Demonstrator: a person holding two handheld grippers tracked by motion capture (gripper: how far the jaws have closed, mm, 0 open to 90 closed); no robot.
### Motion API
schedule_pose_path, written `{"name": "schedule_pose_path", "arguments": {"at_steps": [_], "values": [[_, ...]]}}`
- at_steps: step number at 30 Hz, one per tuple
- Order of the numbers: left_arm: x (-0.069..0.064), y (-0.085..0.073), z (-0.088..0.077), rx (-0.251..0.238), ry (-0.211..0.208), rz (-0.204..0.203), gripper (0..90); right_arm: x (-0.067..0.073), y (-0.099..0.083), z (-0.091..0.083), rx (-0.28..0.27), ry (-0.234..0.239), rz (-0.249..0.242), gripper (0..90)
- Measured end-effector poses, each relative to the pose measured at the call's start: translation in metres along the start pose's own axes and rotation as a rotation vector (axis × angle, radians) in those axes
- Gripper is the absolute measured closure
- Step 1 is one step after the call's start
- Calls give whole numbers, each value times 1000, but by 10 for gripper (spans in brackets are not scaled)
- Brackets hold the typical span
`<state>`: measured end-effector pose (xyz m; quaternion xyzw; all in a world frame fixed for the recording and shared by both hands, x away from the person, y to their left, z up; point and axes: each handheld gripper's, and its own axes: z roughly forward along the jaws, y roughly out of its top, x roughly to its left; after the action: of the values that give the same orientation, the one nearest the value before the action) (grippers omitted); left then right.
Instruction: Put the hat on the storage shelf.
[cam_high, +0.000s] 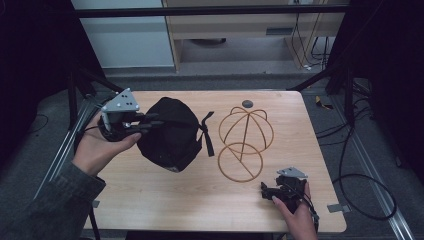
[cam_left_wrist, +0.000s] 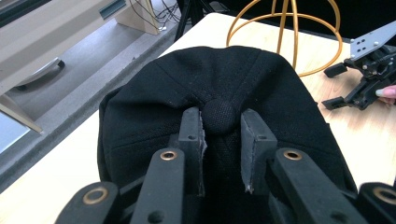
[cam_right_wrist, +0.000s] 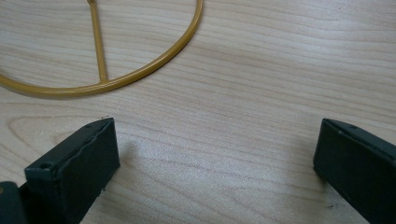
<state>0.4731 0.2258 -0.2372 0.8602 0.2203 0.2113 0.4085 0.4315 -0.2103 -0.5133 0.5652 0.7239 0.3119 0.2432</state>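
- High view showed me a pale wooden table (cam_high: 165, 200) standing on a grey floor, with dark frame rails on both sides and light cabinets behind it.
- Cables (cam_high: 360, 180) trailed over the floor to the right of the table.
- A small dark disc (cam_high: 247, 103) lay near the table's far edge.
- A golden wire hat stand (cam_high: 245, 135) rested on the tabletop right of centre, its dome toward the far edge and its ring base toward me.
- My left gripper (cam_high: 150, 122) was clenched on the black cap (cam_high: 167, 135), which sat left of the stand and close beside it, its strap hanging on the stand's side.
- Left gripper view gave me the detail: the two pads (cam_left_wrist: 191, 140) pinched the fabric on either side of the cap's top button (cam_left_wrist: 219, 115), the cap (cam_left_wrist: 154, 107) bulging ahead of the jaws.
- My right gripper (cam_high: 267, 192) rested low at the near right corner of the table, well apart from the cap.
- Right gripper view showed its jaws spread wide with bare wood between them, and the stand's ring base (cam_right_wrist: 140, 74) lying just ahead, untouched.
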Motion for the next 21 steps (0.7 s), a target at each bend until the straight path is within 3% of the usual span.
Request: {"name": "schedule_pose_path", "arguments": {"at_steps": [21], "values": [[-10,23,-14,9,18,54,725,0,0,0,0,-2,-6,3]]}}
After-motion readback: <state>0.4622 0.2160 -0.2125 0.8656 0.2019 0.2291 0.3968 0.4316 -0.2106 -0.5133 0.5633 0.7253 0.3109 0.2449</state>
